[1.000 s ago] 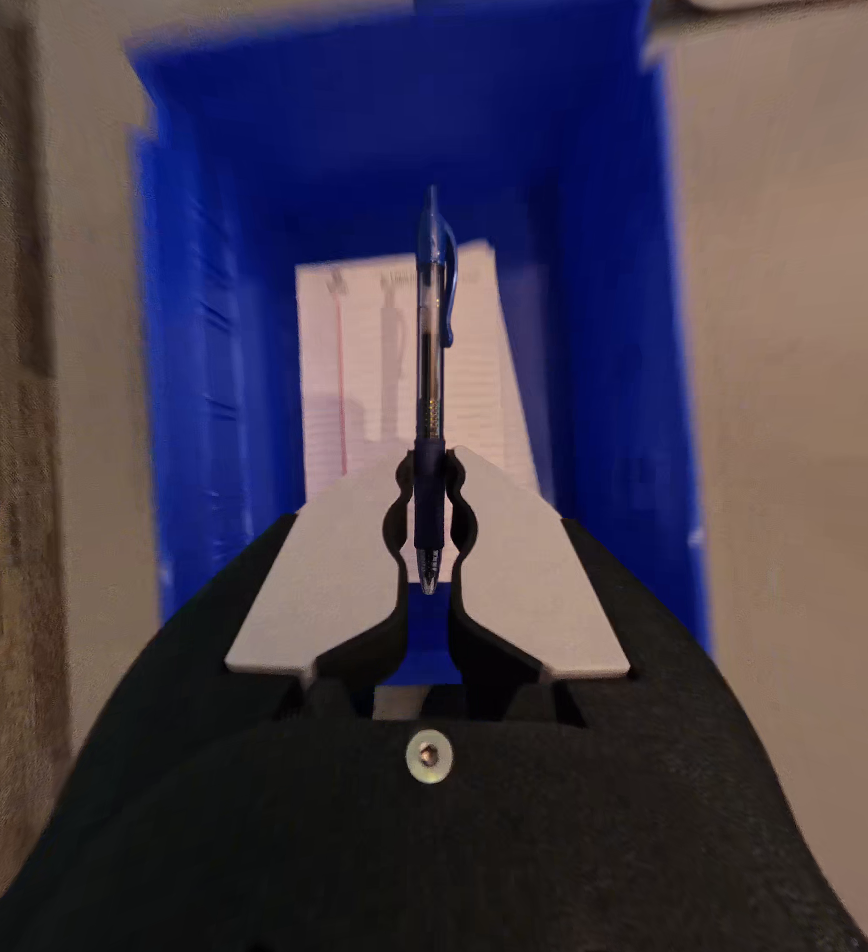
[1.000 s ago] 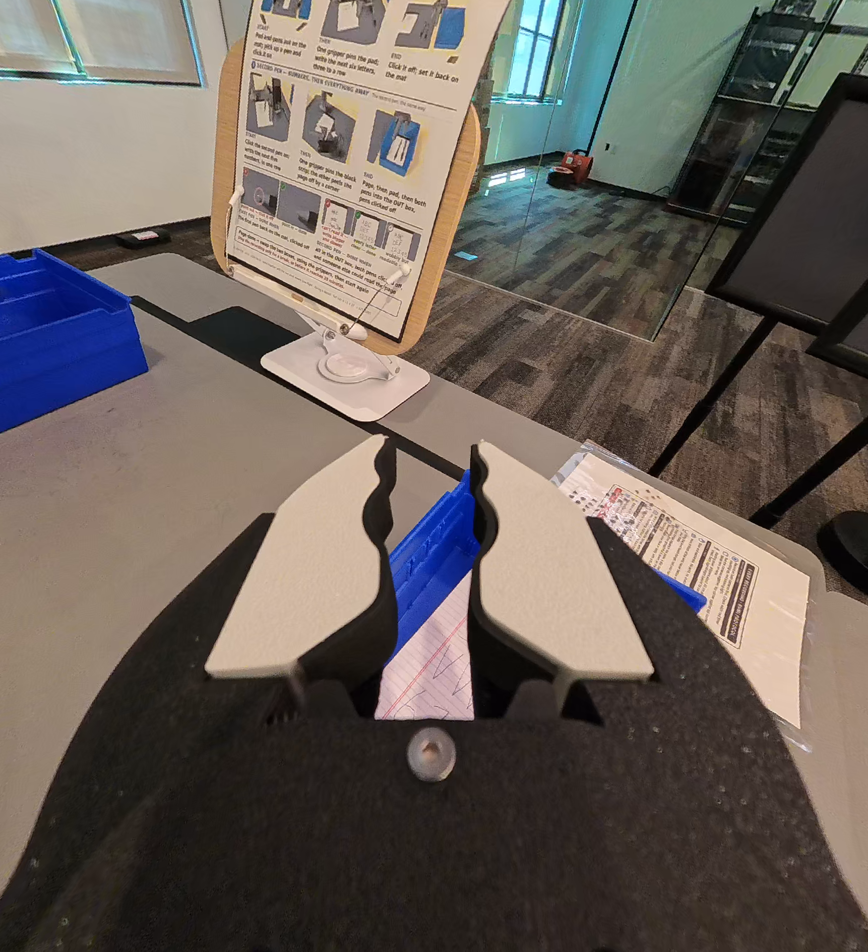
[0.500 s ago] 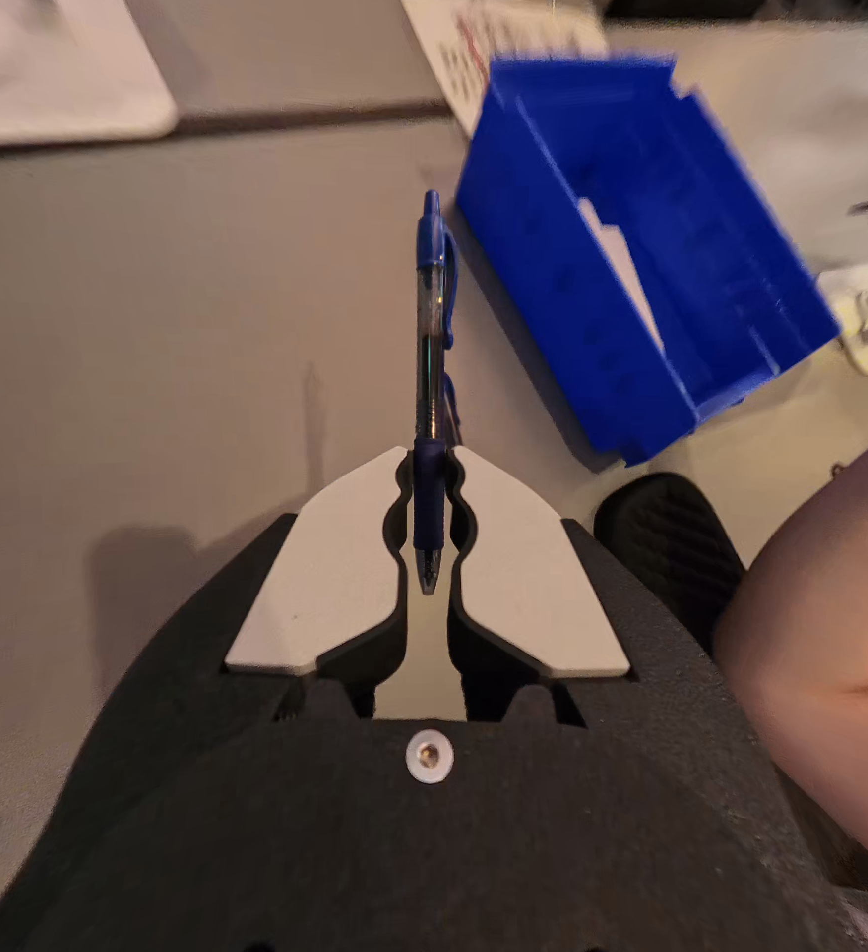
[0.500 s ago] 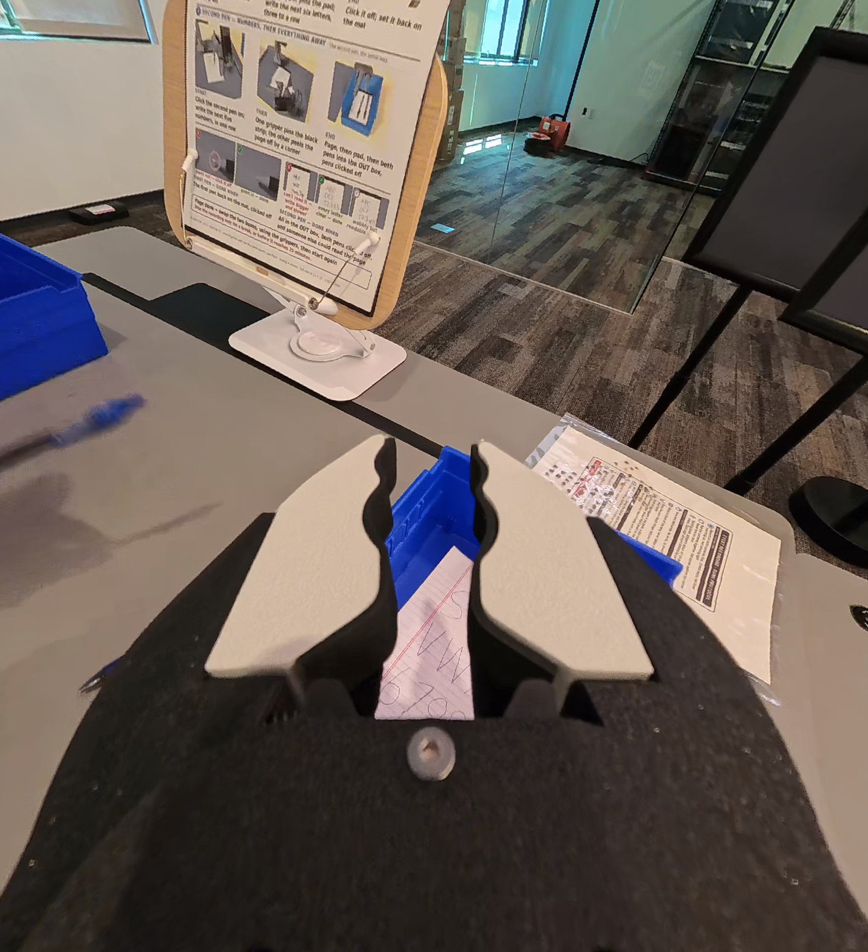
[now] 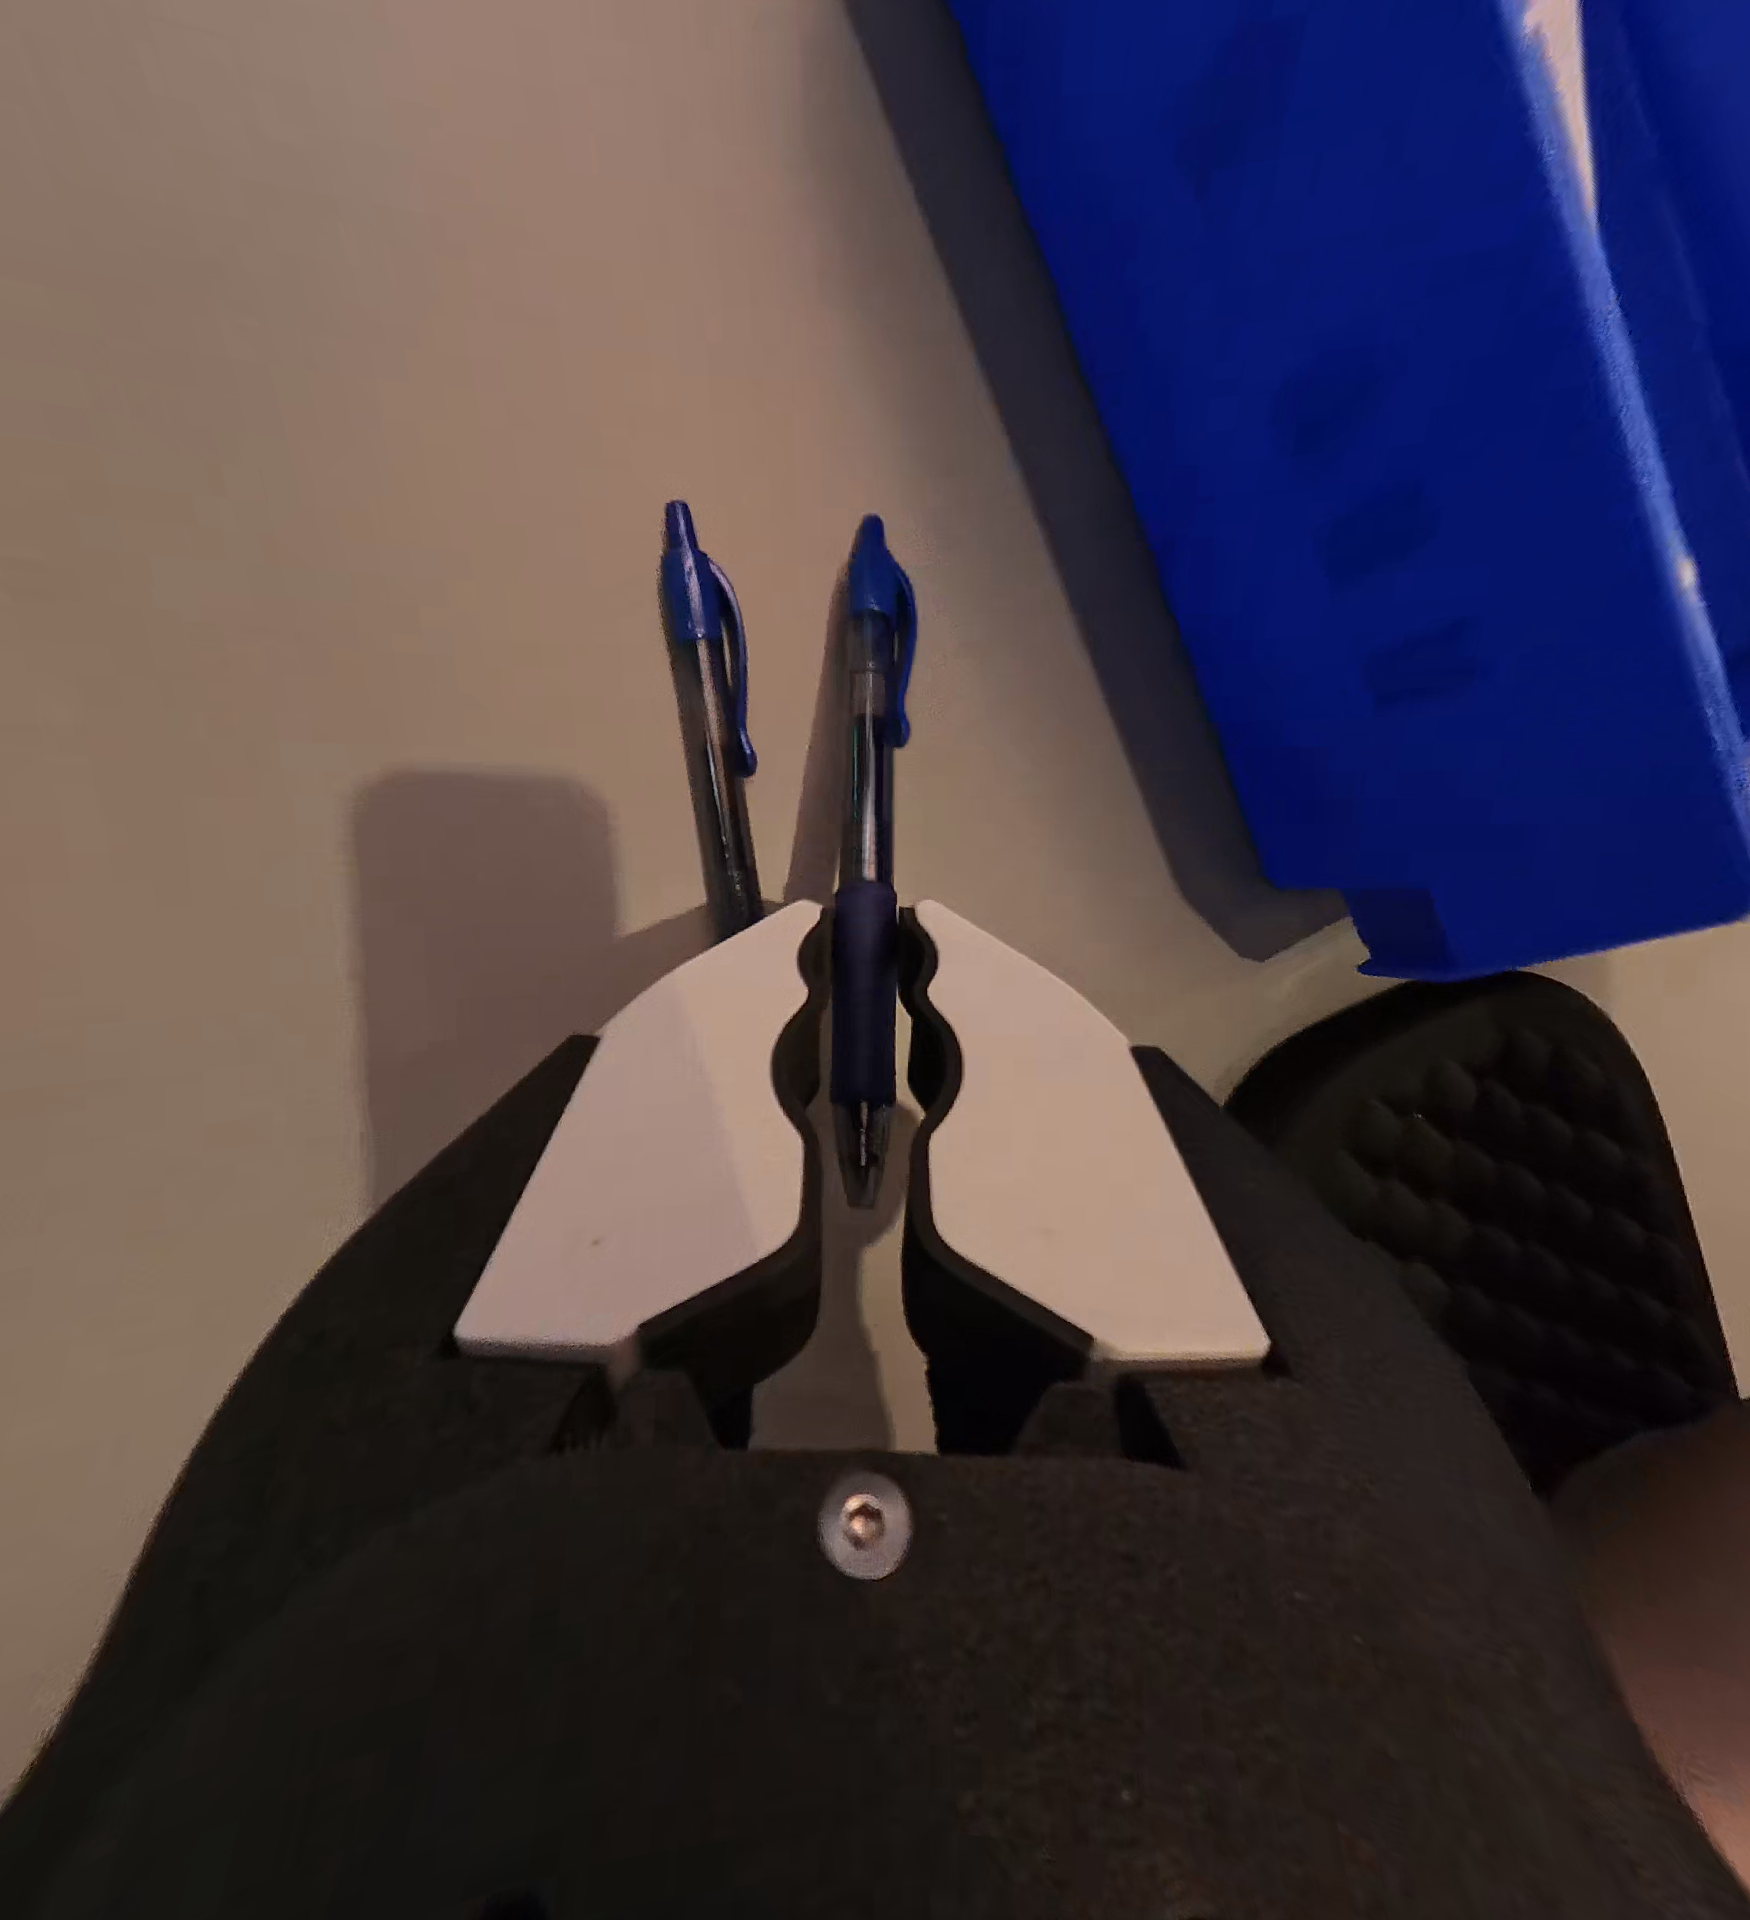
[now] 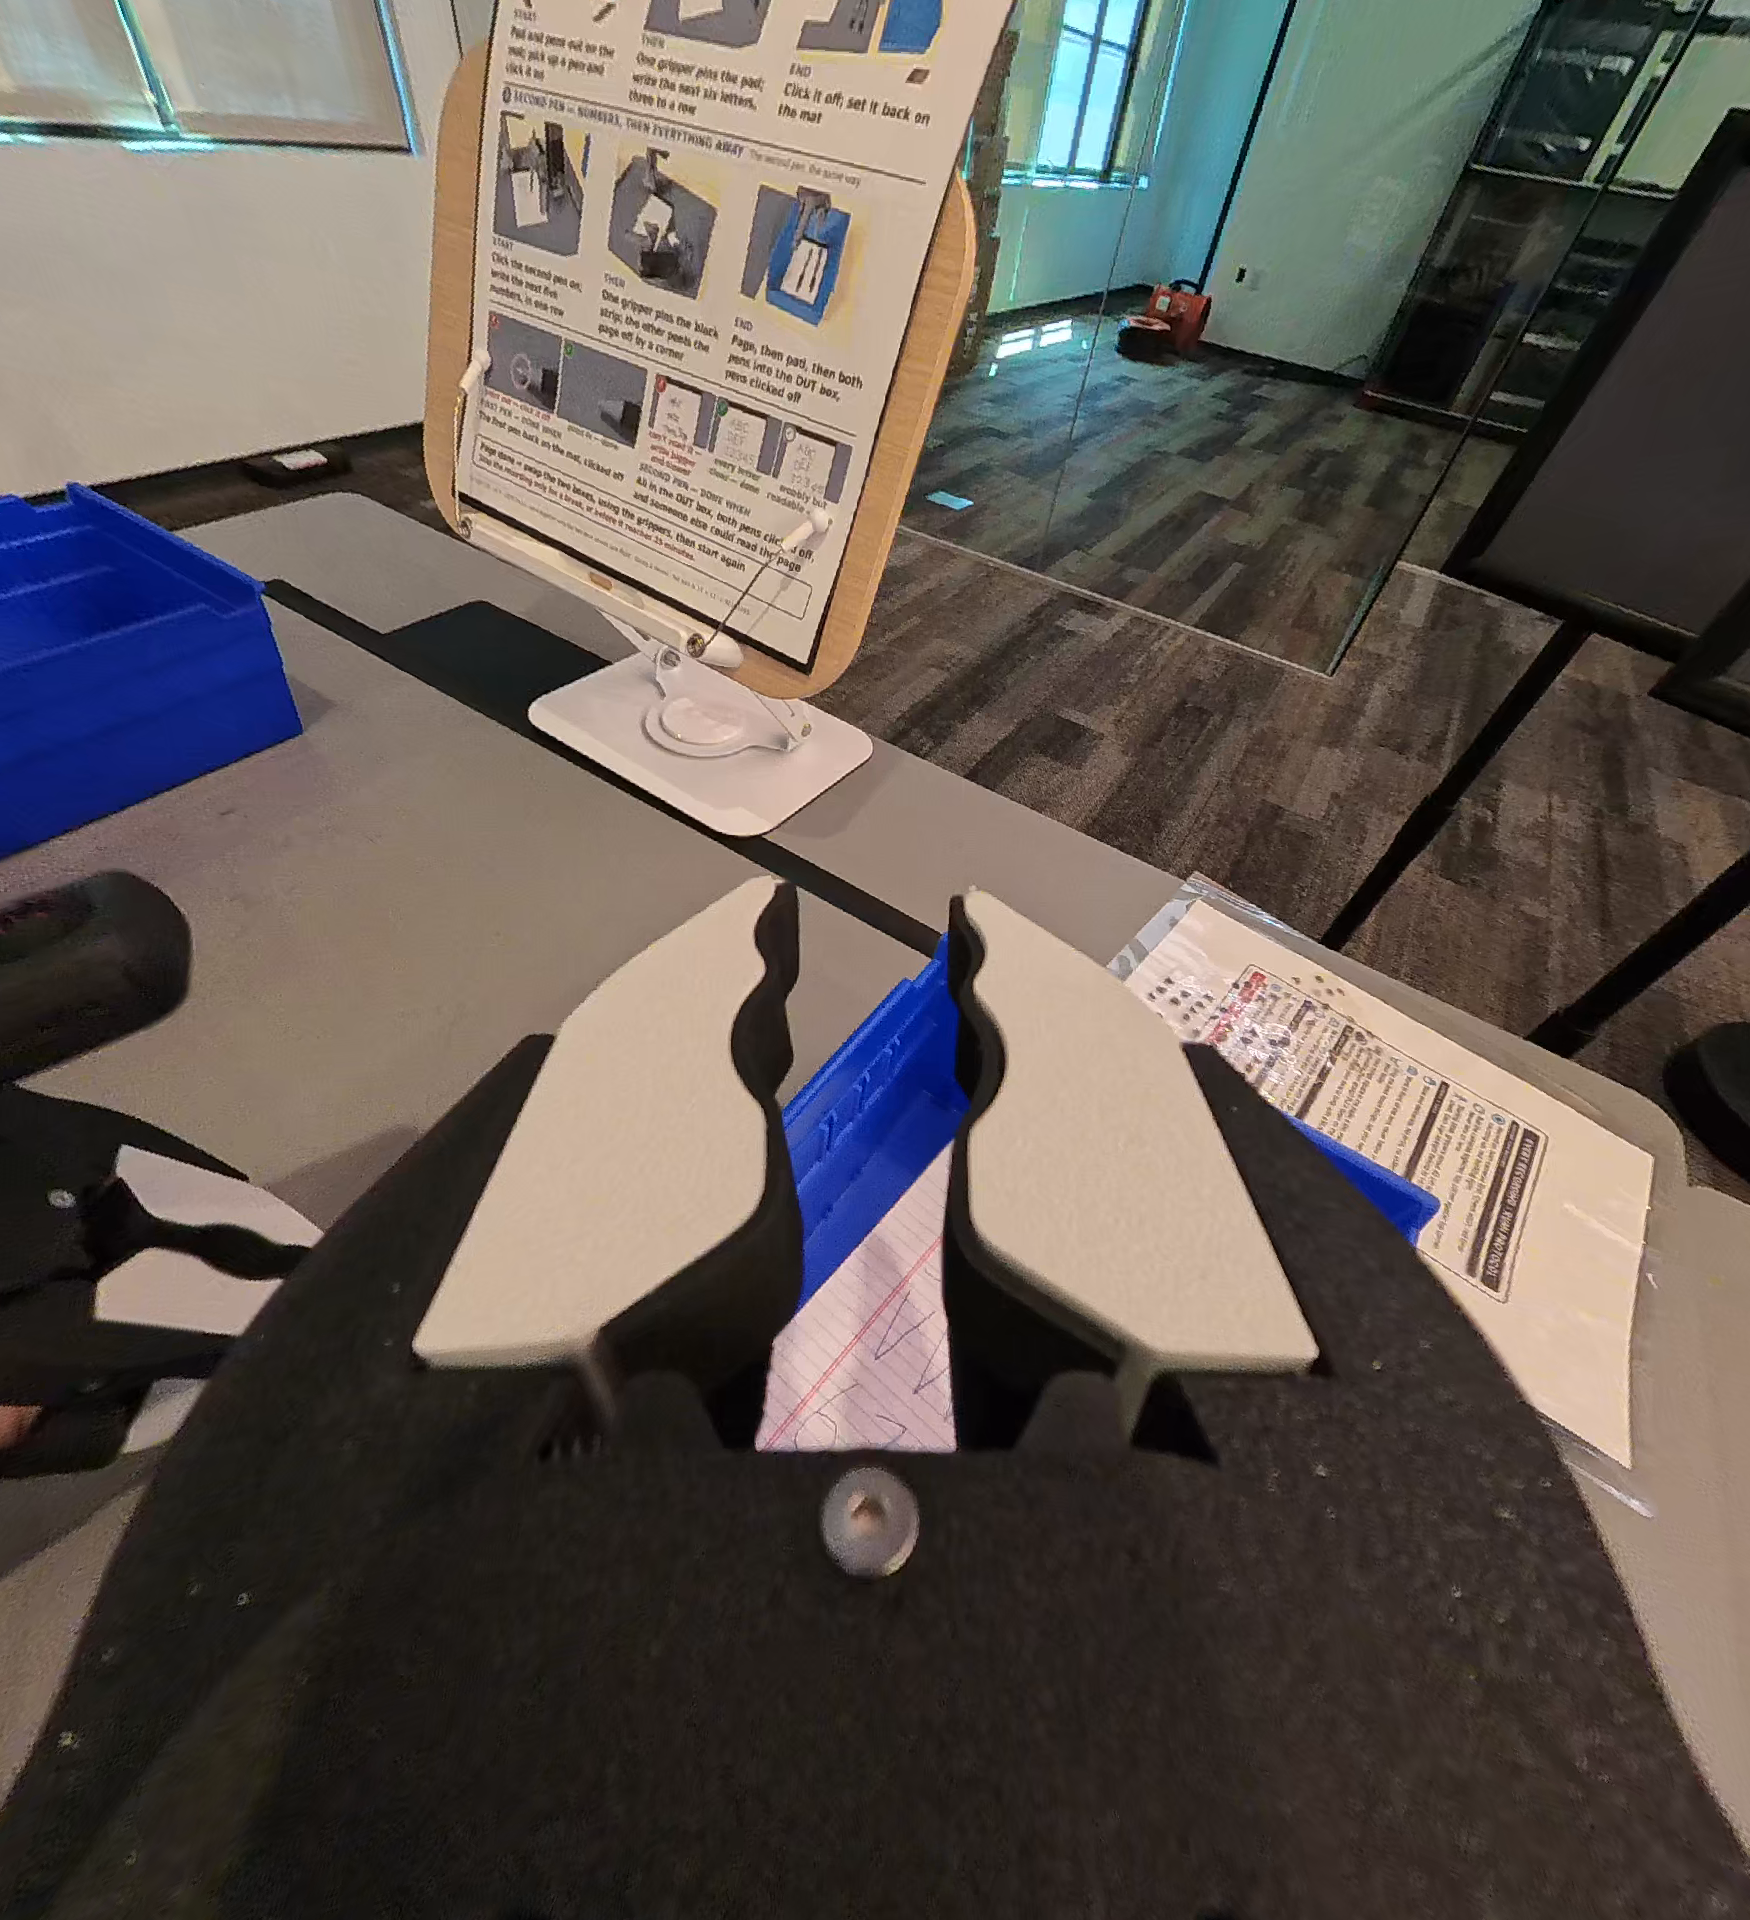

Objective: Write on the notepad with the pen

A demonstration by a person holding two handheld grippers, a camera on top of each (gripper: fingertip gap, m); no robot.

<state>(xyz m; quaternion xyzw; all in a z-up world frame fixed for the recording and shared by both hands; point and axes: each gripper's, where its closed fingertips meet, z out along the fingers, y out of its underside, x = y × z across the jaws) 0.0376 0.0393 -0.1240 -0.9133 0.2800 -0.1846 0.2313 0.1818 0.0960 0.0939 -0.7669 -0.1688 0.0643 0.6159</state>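
My left gripper [image 5: 863,920] is shut on the dark grip of a blue click pen [image 5: 869,727], whose tip points back toward the camera. It hangs low over the grey table [image 5: 331,416]. A second blue pen [image 5: 710,707] lies on the table just left of the held one. My right gripper [image 6: 871,914] is open and empty, above a blue bin [image 6: 881,1049] that holds a lined notepad page [image 6: 866,1340] with blue marks. The left gripper also shows in the right wrist view [image 6: 175,1242], at the left.
The blue bin [image 5: 1422,468] fills the top right of the left wrist view, with the right gripper's black body [image 5: 1473,1195] below it. Another blue bin [image 6: 71,644] stands far left. An instruction board on a white stand [image 6: 705,312] stands behind. A laminated sheet [image 6: 1422,1164] lies at right.
My left gripper has swung away from the bin with the pen and dropped toward the table beside the second pen. It has come into the right wrist view. The right gripper has hardly moved.
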